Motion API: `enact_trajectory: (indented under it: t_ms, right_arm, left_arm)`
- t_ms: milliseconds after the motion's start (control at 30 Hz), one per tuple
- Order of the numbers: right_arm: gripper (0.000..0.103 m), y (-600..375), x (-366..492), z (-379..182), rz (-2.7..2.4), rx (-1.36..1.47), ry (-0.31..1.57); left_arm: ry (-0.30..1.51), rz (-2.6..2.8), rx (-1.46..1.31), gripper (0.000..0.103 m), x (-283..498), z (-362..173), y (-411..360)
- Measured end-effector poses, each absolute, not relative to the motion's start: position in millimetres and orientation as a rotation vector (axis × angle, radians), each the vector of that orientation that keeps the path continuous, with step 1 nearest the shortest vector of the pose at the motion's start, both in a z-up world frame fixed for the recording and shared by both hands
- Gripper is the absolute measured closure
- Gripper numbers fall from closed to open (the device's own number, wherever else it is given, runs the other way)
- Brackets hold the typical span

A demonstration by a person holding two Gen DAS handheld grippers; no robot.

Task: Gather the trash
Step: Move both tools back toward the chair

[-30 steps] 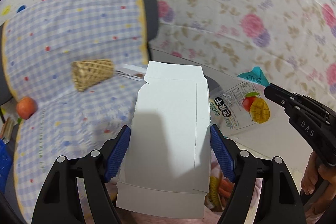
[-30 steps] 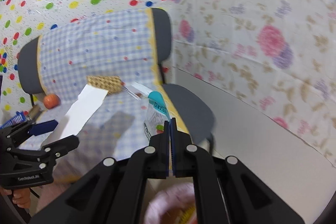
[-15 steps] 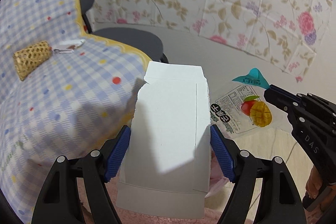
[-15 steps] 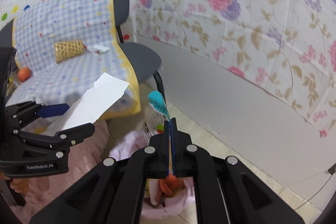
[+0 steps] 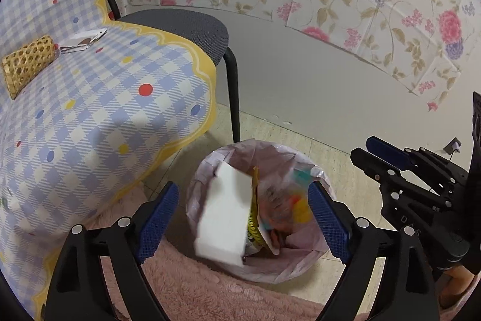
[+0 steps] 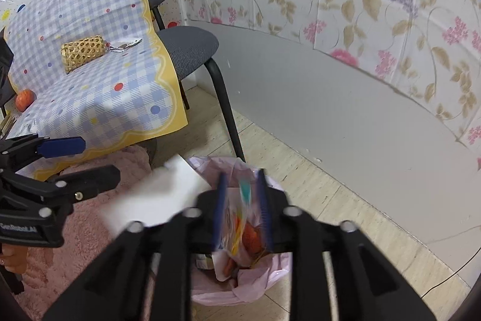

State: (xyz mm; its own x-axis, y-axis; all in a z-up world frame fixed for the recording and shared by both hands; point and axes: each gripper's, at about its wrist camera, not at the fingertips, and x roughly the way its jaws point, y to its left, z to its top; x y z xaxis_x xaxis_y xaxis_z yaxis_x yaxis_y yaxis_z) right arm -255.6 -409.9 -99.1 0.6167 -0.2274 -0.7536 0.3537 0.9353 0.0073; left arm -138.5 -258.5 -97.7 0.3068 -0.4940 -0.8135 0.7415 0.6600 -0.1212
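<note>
Left gripper [image 5: 243, 218]: we are spreading its jaws — white carton [image 5: 224, 218] dropping free between them, over the bin [image 5: 324, 188].
Right gripper [image 6: 242, 209]: we are opening it — snack wrapper [image 6: 237, 218] sliding between the pads, binward.

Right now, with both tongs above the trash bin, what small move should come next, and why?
Probably lift both tongs clear. The left tongs are opening, and the white carton is falling into the pink-lined bin. The right tongs are opening too, with the snack wrapper loose between them.
</note>
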Motion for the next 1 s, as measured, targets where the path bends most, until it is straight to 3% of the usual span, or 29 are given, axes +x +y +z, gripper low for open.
enact_trajectory:
  t_ms: [500, 1000]
  right_arm:
    - [0.076, -397.0, -244.3, -29.9, -0.256, 0.150, 0.684]
    - [0.076, -339.6, -137.4, 1.1, -0.043, 0.085, 0.637]
  left_arm:
    - [0.802, -0.655, 0.215, 0.016, -114.7, -38.6, -197.1]
    - [0.654, -0.322, 0.147, 0.016, -46.6, 22.5, -85.3]
